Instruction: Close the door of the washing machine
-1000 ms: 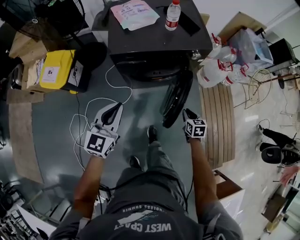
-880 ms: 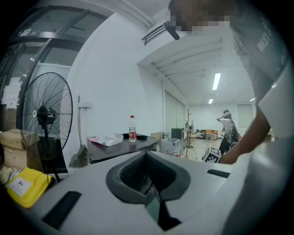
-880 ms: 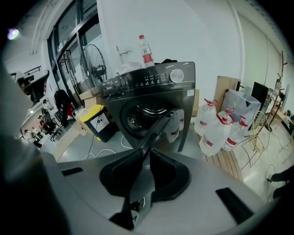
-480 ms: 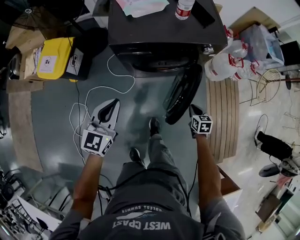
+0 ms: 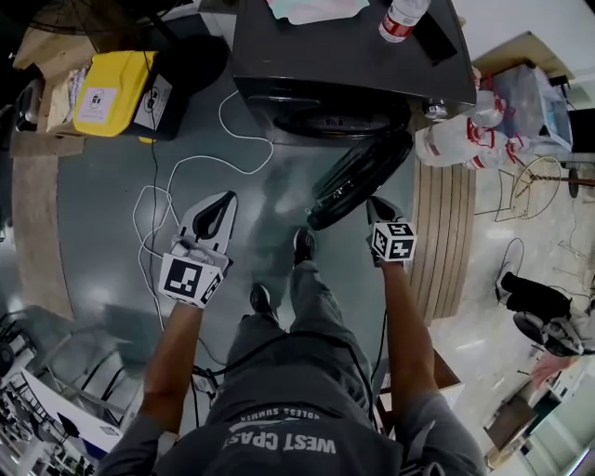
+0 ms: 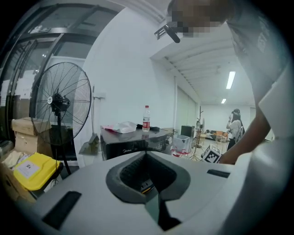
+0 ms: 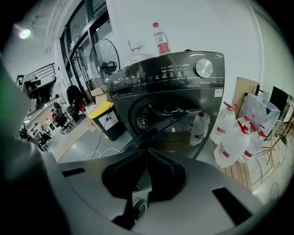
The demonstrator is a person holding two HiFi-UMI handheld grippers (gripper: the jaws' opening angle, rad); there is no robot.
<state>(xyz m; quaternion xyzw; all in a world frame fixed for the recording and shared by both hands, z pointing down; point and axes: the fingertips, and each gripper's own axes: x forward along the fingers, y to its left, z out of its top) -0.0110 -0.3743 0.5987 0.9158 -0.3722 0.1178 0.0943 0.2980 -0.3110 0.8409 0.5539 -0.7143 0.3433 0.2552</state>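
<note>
The washing machine (image 5: pixel 344 65) stands dark and square in front of the person (image 5: pixel 279 400), and its door (image 5: pixel 358 177) is not shut. The round glass door hangs out from its hinge at the right of the front, angled across the grey floor (image 5: pixel 102 232), with its free edge reaching toward the shoes (image 5: pixel 302 244). The right gripper (image 5: pixel 374 206) is right there on the door's outer face, about midway along, with its tips up against the rim. Whether they actually touch, I can't make out. Its 2 jaws are pressed together, pad on pad, with nothing between them, and past them the open drum (image 7: pixel 158 114) shows behind the tilted glass. The left gripper (image 5: pixel 223 203) is held out to the left over the floor, near a loose white cable (image 5: pixel 186 167) and well apart from the machine. Its jaws are likewise closed tip to tip and empty. On top of the machine, 1 water bottle (image 5: pixel 400 19) with a red label stands upright near a pale plastic pouch (image 5: pixel 316 7). A yellow bin (image 5: pixel 112 93) sits off to the machine's left. Clear jugs (image 5: pixel 460 139) with red caps crowd its right side, just by a slatted wooden board (image 5: pixel 444 242).
</note>
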